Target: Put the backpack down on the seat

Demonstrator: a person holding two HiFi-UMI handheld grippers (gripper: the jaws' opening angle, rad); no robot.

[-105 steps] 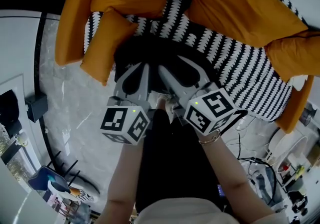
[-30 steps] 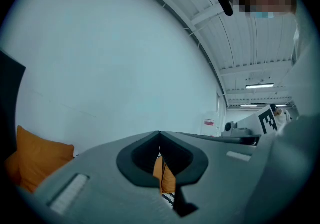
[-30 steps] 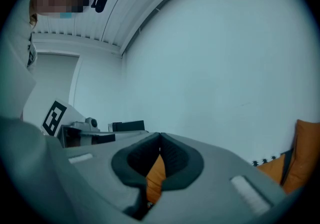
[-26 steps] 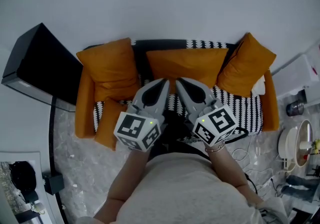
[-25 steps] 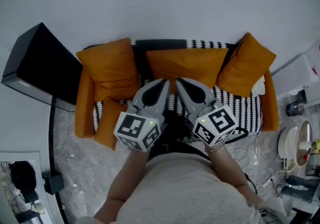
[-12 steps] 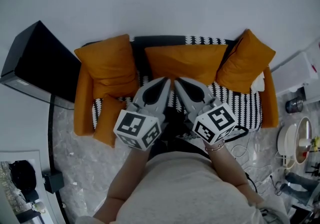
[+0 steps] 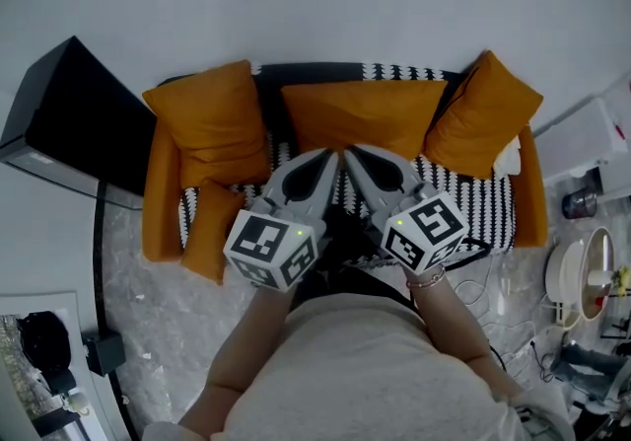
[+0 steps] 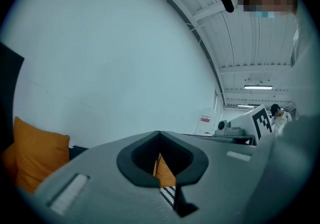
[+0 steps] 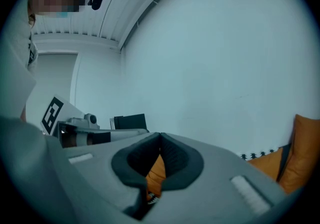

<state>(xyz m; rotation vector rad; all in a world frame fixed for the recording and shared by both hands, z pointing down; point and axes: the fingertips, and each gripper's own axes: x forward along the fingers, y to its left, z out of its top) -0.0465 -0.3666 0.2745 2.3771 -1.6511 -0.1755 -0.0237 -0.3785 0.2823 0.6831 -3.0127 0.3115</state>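
In the head view the sofa's black-and-white seat (image 7: 463, 197) lies below me with orange cushions (image 7: 365, 123) along its back. A black shape that looks like the backpack (image 7: 342, 237) shows at the seat's front, mostly hidden behind the grippers. My left gripper (image 7: 330, 155) and right gripper (image 7: 347, 153) are held side by side in the air above it, apart from it. In the left gripper view the left gripper (image 8: 159, 133) has its jaws meeting with nothing between them. The right gripper (image 9: 160, 134) is shut and empty too.
A black cabinet (image 7: 69, 123) stands left of the sofa against the white wall. A small orange cushion (image 7: 202, 232) leans at the seat's left front. A white fan (image 7: 582, 281), cables and clutter crowd the floor at the right. Pale marbled floor (image 7: 148, 311) lies in front.
Four seconds ago both grippers were low over the black backpack on the seat; now they are lifted clear and the view has pulled back. In the last second hardly anything moved.
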